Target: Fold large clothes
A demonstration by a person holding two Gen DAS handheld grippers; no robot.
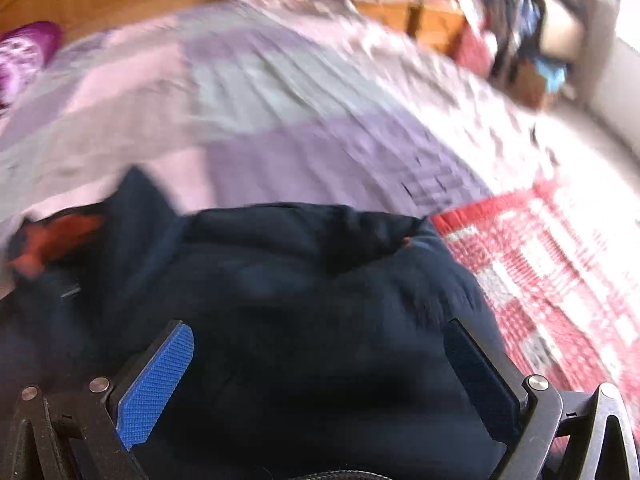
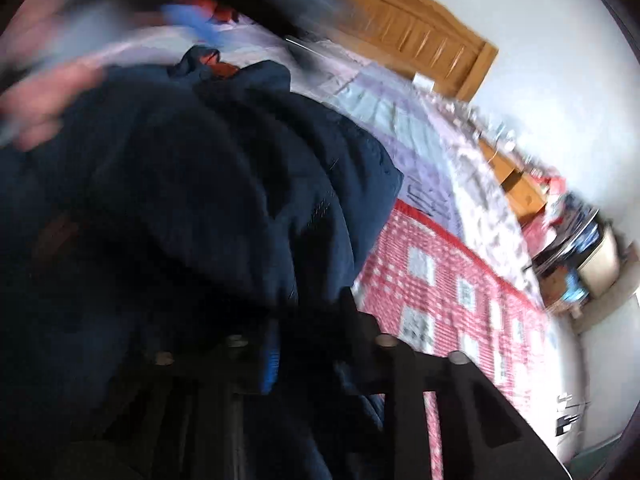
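Frankly, my left tongs (image 1: 318,354) gape wide over the navy jacket (image 1: 280,280) — right tongs (image 2: 308,344) pinch its bulk, which could slip loose.

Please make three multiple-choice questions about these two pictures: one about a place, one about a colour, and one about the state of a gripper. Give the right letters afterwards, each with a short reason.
1. Where does the dark jacket lie?
A. on the bed
B. on a chair
C. on the floor

2. What colour is the checked blanket beside the jacket?
A. green and yellow
B. red and white
C. black and grey

3. How does the left gripper stand?
A. open, fingers wide apart over the jacket
B. shut flat, holding nothing
C. not in view

Answers:
1. A: the jacket rests on the lilac bedcover, with the wooden headboard behind.
2. B: red squares with white ones show in both views.
3. A: the blue pad and the other finger sit far apart with jacket fabric between them.
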